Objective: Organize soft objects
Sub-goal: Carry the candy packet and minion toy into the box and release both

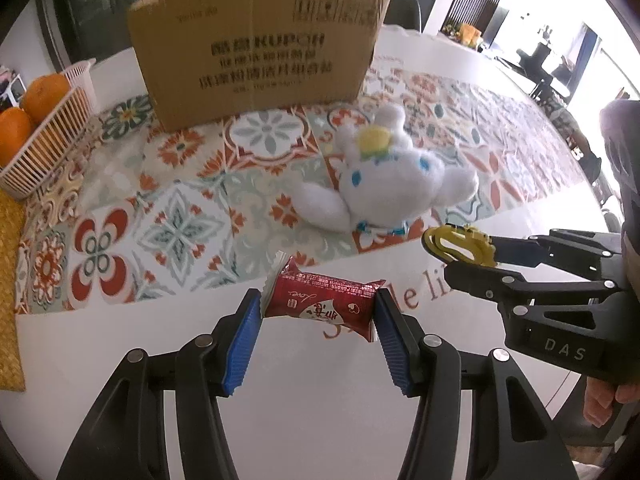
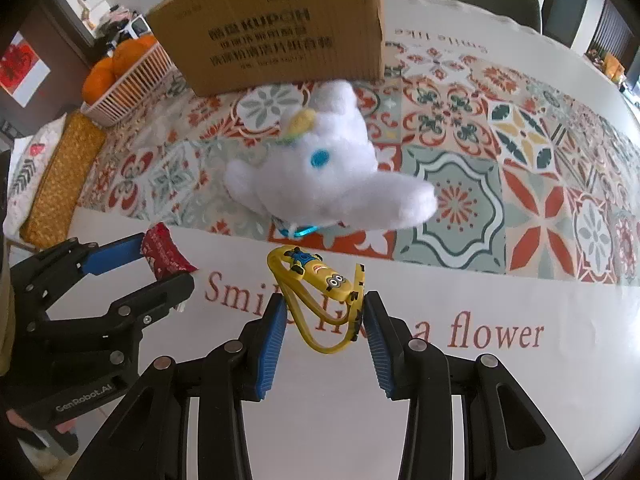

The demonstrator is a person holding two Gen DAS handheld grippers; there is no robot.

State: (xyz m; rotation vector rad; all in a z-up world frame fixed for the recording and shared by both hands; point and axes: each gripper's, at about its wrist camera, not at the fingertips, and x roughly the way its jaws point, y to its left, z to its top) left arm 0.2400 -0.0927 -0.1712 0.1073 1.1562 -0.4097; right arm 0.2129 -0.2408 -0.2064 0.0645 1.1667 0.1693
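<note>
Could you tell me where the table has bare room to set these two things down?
The white strip of cloth with the lettering, nearest the grippers, is bare. So is the patterned stretch right of the plush toy. It is crowded between the cardboard box, the toy and the basket of oranges.

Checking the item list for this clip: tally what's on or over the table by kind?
Snack packet: 1, in the left gripper
Yellow wristband: 1, in the right gripper
White plush toy: 1
Cardboard box: 1
Basket: 1
Oranges: at least 2
Total: at least 7
</note>
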